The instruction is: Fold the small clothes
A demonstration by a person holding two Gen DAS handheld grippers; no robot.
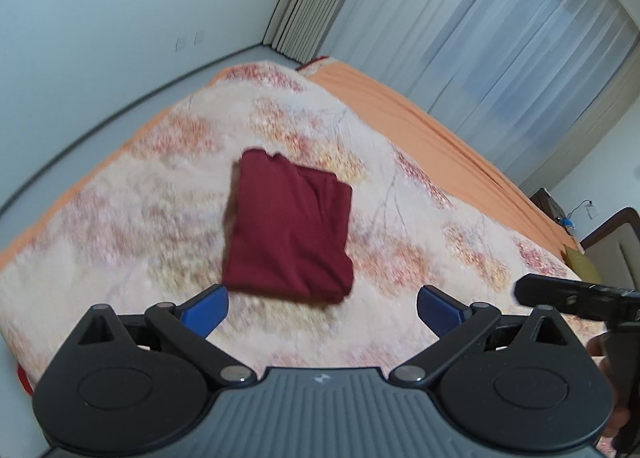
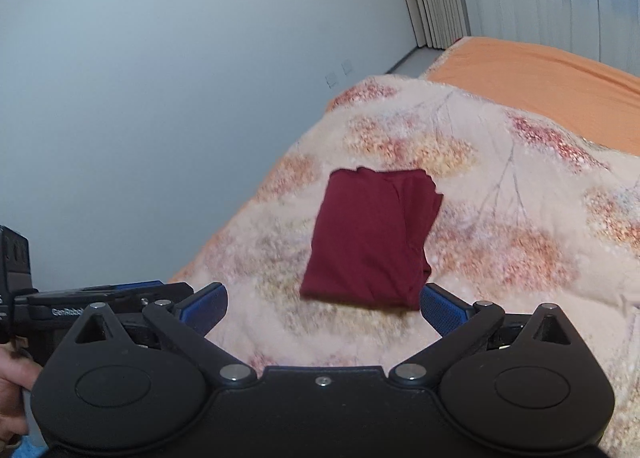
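I am looking down along both grippers at a bed covered by a pale blanket (image 1: pixel 168 218) printed with orange and red leaf clusters, an orange sheet (image 1: pixel 420 118) showing along its far side. In the middle of the blanket lies the task's thing, a dark red garment (image 1: pixel 288 230), already folded into a compact, roughly square packet with layered edges showing along one side and a small uneven corner at the far end. My left gripper (image 1: pixel 322 310) hangs above the blanket just short of the packet's near edge, its blue-padded jaws spread wide with nothing between them. My right gripper (image 2: pixel 322 308) is the same: jaws wide, empty, the near edge of the garment showing just beyond its fingertips. Neither gripper touches the cloth. Each camera catches the other gripper at its edge, so the two are side by side. I judge the folding of this piece essentially finished; what may remain is tidying that ragged corner or setting it aside. No other clothes are in view.
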